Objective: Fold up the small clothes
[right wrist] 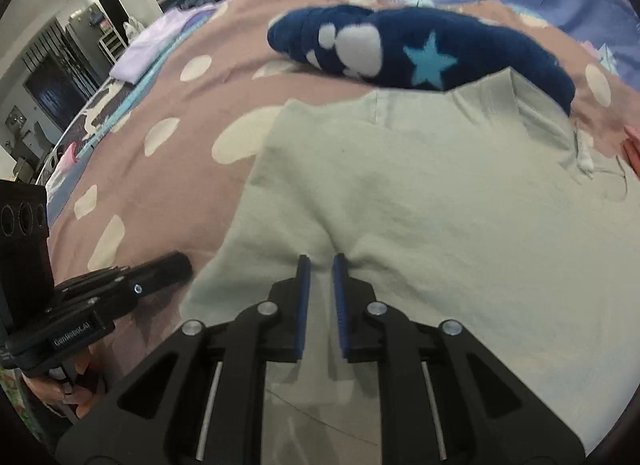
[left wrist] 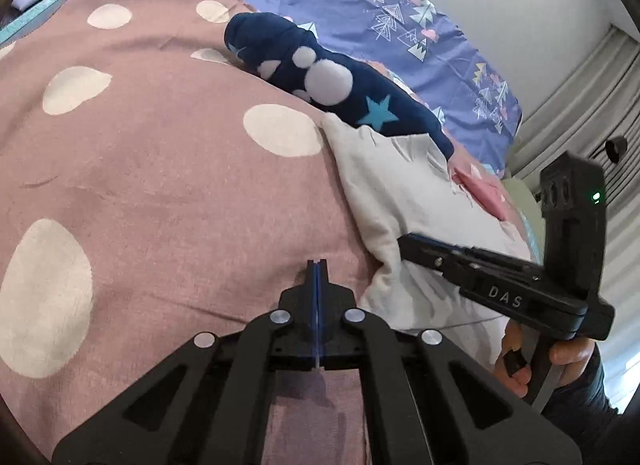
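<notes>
A pale grey-green small garment (right wrist: 420,201) lies spread on the pink polka-dot bedspread (left wrist: 160,169); it also shows in the left wrist view (left wrist: 400,185). A navy fleece garment (right wrist: 420,49) with white paw and blue star prints lies just beyond it, also seen in the left wrist view (left wrist: 332,77). My left gripper (left wrist: 317,265) is shut and empty, over bare bedspread left of the pale garment. My right gripper (right wrist: 318,259) is slightly open, its fingertips pressing on the pale garment's near part, which puckers between them.
A purple patterned sheet (left wrist: 380,25) lies beyond the clothes. A lilac folded cloth (right wrist: 152,49) sits at the bed's far left. A pink item (left wrist: 484,189) lies at the pale garment's right edge. Curtains (left wrist: 616,105) hang to the right.
</notes>
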Tool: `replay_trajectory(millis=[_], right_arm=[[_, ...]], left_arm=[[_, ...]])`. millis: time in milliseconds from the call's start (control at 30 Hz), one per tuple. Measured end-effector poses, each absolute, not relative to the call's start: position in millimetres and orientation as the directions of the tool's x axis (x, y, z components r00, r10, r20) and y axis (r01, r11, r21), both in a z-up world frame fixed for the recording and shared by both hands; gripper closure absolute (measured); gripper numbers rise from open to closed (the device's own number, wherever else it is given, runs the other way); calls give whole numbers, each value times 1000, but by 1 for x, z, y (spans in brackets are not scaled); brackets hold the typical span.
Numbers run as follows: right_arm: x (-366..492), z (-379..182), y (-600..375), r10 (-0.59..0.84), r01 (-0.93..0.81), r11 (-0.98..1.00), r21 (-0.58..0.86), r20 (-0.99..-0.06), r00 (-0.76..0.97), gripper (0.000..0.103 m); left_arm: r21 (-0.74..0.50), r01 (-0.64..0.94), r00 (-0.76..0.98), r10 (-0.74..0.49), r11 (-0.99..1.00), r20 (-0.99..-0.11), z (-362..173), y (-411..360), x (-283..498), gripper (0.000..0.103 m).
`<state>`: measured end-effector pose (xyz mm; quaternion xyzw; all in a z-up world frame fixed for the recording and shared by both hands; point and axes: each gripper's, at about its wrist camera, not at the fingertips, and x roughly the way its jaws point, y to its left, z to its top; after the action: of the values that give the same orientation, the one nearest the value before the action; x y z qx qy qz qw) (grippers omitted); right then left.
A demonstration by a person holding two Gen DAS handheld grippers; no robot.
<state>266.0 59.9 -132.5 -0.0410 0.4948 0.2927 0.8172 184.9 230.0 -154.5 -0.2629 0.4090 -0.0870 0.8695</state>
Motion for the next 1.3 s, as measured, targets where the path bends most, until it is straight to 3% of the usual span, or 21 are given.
replay_trajectory(millis=[100,167,200,233,300,433,567,700,800,933,967,1033,1067,1100,1167,1233,1300], right_arm=[[251,-117,54,471,-522,819,239,-800,372,86],[239,-108,52,516,-562,788,253,-770,377,85],[232,-108,54,496,-578,786,217,-780,382,78],[230,-114,57,454,-586,792,170,-806,380,77],[232,-129,55,393,-572,810,130,-845,364,86],[226,-117,16,384,-473,868,154,-812,440,90],[200,-91,-19,274,-402,916,21,-764,584,90],[159,-53,-59,176,-311,946,-93,-659,731,87],[138,-36,-88,139,-253,962,-105,-606,783,80],[117,-23,-127,111,-188,979,-77,-571,813,79],[113,-20,-137,105,-173,983,-68,-569,816,79],[106,-18,-160,93,-136,990,-36,-563,821,76],[104,-18,-170,87,-120,993,-22,-559,824,74],[104,-19,-181,77,-95,995,-5,-550,831,72],[100,-23,-205,40,-30,999,28,-501,864,63],[96,-28,-224,-12,24,999,22,-447,894,51],[94,-33,-252,-68,79,997,9,-434,898,51]], left_arm=[[-574,48,672,-452,817,-587,-141,223,176,103],[-556,132,677,-484,820,-554,-132,209,172,95],[-520,147,667,-473,841,-576,-133,198,174,88],[-482,132,651,-442,866,-617,-138,189,179,88],[-416,94,605,-384,904,-697,-154,177,188,93],[-368,99,622,-346,925,-703,-151,172,188,93],[-333,104,628,-322,937,-709,-150,168,187,93],[-361,102,627,-342,927,-700,-152,173,184,93],[-355,96,632,-333,930,-700,-151,173,182,93],[-289,61,670,-254,955,-698,-139,163,177,92],[-255,51,689,-219,966,-691,-133,158,175,85],[-163,79,730,-168,984,-663,-117,142,170,60],[-102,94,745,-137,990,-653,-110,132,169,37],[-9,90,757,-74,996,-649,-102,118,169,32],[84,80,743,-3,993,-669,-95,99,176,32],[65,88,732,-21,994,-681,-87,84,187,32],[21,91,729,-52,996,-682,-83,71,199,32]])
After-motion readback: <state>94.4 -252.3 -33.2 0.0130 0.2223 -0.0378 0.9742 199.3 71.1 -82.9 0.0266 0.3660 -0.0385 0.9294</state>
